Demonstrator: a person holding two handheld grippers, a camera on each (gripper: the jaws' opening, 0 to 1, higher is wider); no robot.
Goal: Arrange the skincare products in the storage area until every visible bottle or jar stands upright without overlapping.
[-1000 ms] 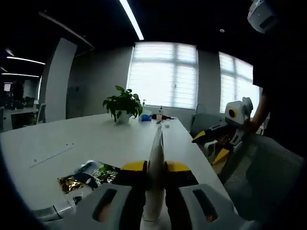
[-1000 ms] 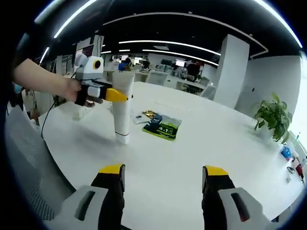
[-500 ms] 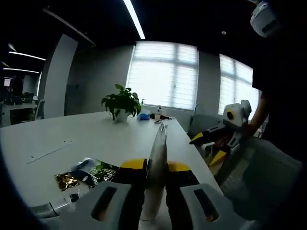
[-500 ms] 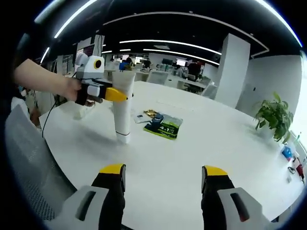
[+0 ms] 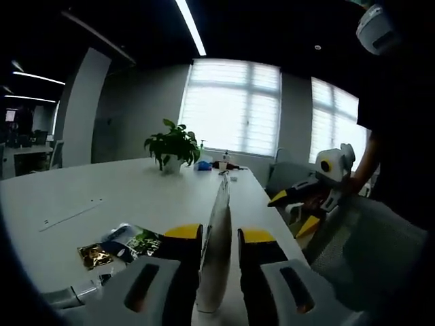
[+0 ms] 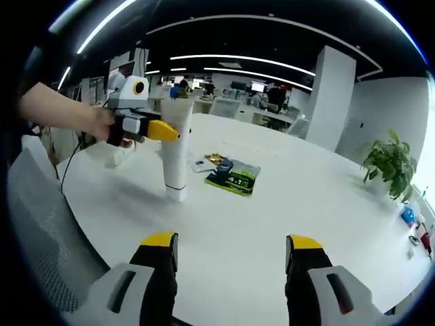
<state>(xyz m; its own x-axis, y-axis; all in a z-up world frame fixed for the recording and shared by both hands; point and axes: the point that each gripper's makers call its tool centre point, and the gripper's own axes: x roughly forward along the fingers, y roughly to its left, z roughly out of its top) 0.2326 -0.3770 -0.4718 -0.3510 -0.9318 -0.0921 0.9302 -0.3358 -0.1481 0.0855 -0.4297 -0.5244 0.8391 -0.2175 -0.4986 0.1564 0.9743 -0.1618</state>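
Most of the white counter [image 6: 285,204] lies bare and open to a pass. The upright white tube [image 6: 177,153] stands near its edge, with the left gripper [image 6: 165,130] at its top. Just beyond lie the sachets [image 6: 232,178] (flat, low obstacles); a potted plant [image 6: 389,166] sits well apart.

Your left gripper [image 5: 219,246] hides the white tube's [image 5: 215,261] lower end. Sachets [image 5: 121,246]: print too small to read. Items by the plant [image 5: 172,145]: too distant for you to identify.
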